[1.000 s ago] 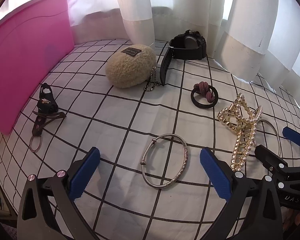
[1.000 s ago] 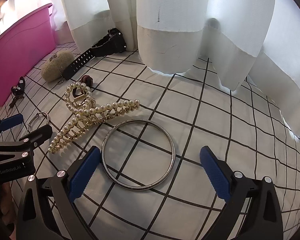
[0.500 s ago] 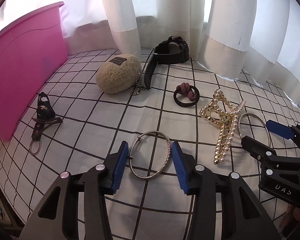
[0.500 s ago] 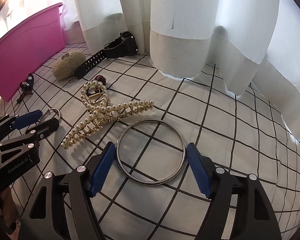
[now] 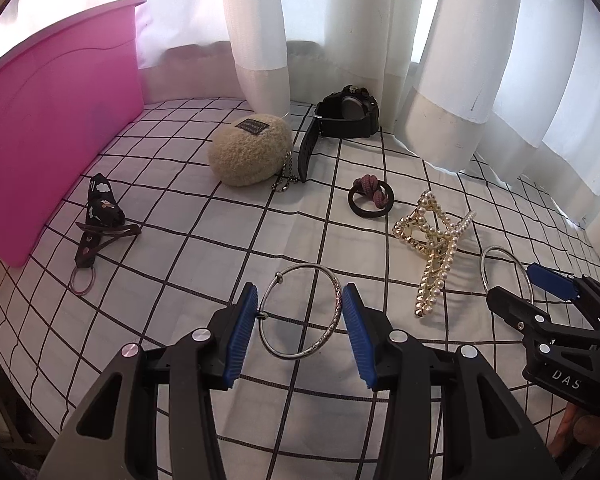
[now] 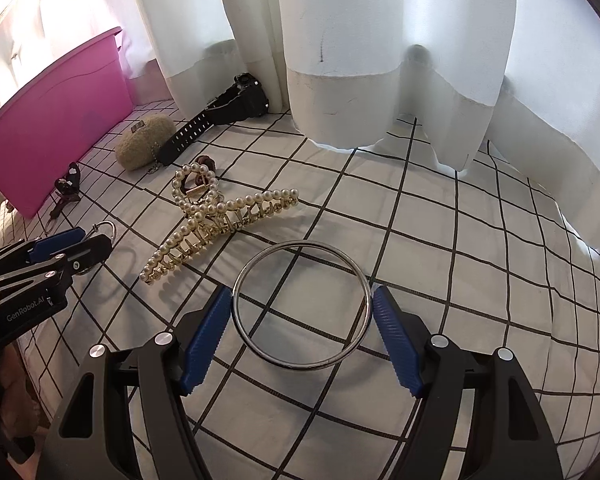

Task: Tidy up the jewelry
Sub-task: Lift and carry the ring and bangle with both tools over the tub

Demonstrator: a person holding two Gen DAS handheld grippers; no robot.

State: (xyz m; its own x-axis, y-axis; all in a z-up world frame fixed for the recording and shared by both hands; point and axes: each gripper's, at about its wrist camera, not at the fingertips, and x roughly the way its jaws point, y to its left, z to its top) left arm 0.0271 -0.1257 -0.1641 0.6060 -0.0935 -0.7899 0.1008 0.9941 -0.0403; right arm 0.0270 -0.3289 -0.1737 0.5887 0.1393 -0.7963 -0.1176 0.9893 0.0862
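Since a second ago we have brought both claws in from wide open, and each now brackets a ring. Our left gripper (image 5: 300,316) has narrowed around the thin bracelet (image 5: 300,312), its blue pads (image 5: 244,328) touching or nearly touching the rim on either side; we cannot tell whether they press it. The bracelet lies flat on the checked cloth (image 5: 204,264). Our right gripper (image 6: 302,320) has narrowed around the plain bangle (image 6: 302,306), pads (image 6: 396,344) just beside the rim, also flat on the cloth; again the grip itself is unclear.

Between the two rings lies the pearl clip (image 5: 432,248), its teeth pointing toward us. Beyond it sits a hair tie (image 5: 370,196) with a dark red knot. Farther back rests a fuzzy beige pouch (image 5: 250,152) with a short chain, and beside it a black watch (image 5: 346,116) against the white curtain (image 5: 440,60). To the left stands a pink bin (image 5: 52,128), with a dark strap and keyring (image 5: 96,228) just in front of it.
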